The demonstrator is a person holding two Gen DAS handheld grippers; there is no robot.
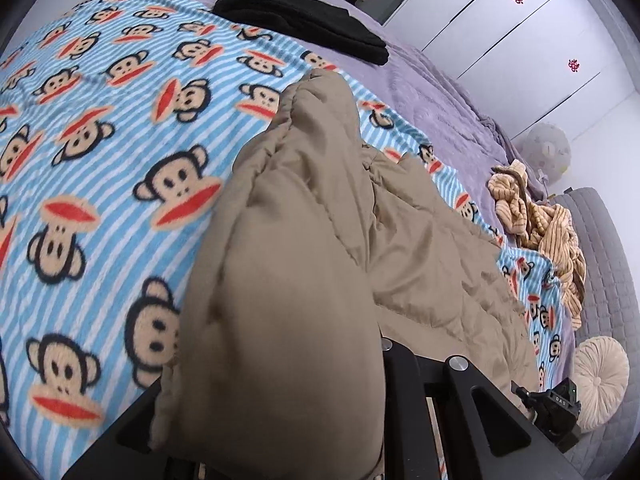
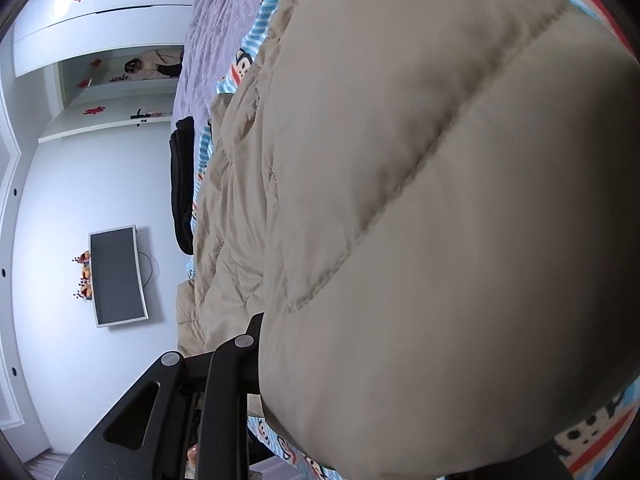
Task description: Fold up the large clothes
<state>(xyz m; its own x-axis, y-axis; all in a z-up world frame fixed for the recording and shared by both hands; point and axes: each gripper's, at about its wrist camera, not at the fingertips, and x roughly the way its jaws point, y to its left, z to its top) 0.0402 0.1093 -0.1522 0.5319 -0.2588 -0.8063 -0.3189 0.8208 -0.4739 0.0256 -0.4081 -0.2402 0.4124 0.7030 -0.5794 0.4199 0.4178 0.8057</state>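
A bed fills most of both views, covered by a blue striped blanket [image 1: 100,128] printed with monkey faces, with a purple bedspread [image 1: 432,88] beyond it. On the blanket lies a tan quilted coat [image 1: 312,240], puffy and rumpled, stretched out lengthwise away from the left camera. In the right wrist view the same coat [image 2: 420,200] bulges up close against the lens and hides most of the blanket.

The left gripper [image 1: 384,364] sits at the near end of the coat. A thick fold of the fabric drapes over its left finger and hangs down in front of the camera, while the right finger [image 1: 404,392] shows bare just beside the fold. The tips are buried in cloth, so I cannot tell whether it is pinching the coat or merely under it.

The right gripper [image 2: 256,336] meets the coat from its side. One black finger [image 2: 224,392] runs up to the edge of the padded bulge, and the other is hidden behind the fabric; whether it clamps the coat cannot be made out either.

White wardrobe doors [image 1: 500,32] stand past the bed. A folded black garment [image 1: 304,24] rests at the far edge of the blanket, well apart from the coat. A crumpled striped tan garment [image 1: 536,224] lies to the right near a grey headboard [image 1: 600,264], and a round cream cushion [image 1: 600,380] sits below it. In the right wrist view, a dark screen [image 2: 116,276] hangs on the wall.
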